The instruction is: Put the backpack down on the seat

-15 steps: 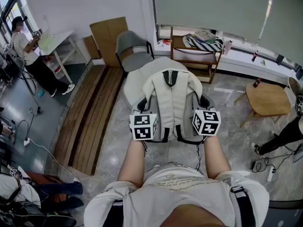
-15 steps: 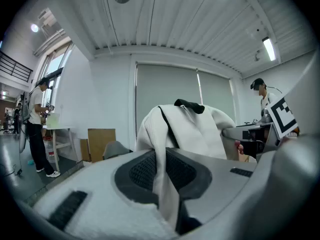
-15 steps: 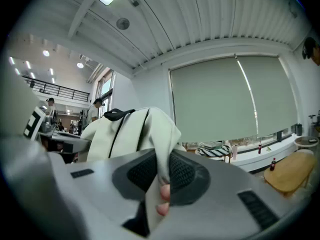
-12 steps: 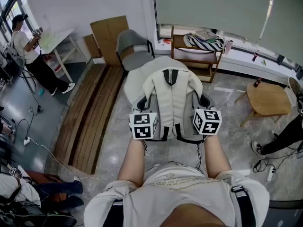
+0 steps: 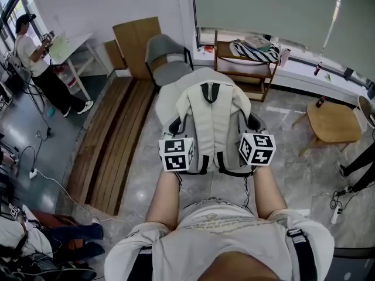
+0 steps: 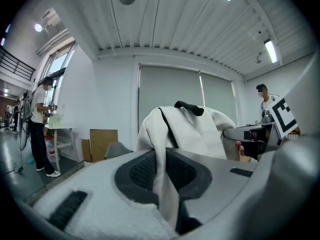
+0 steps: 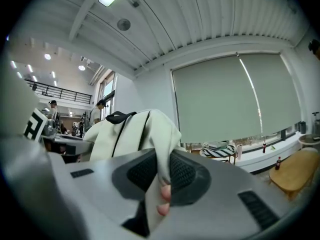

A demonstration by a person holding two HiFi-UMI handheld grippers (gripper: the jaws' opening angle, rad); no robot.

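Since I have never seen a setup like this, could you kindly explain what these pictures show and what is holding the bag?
There is no robot here. A person holds a two-jaw hand tool, called a gripper, in each hand. The head view comes from a camera on the person's head, looking down past their arms. The other two views come from a camera riding on each gripper, looking along its jaws. The left gripper and the right gripper are each clamped on the pale fabric of a cream backpack, one on each side, holding it upright at a pale seat. The black-and-white cubes are part of the grippers. A grey chair and a wooden stool stand beyond. I cannot tell whether the backpack rests on the seat.
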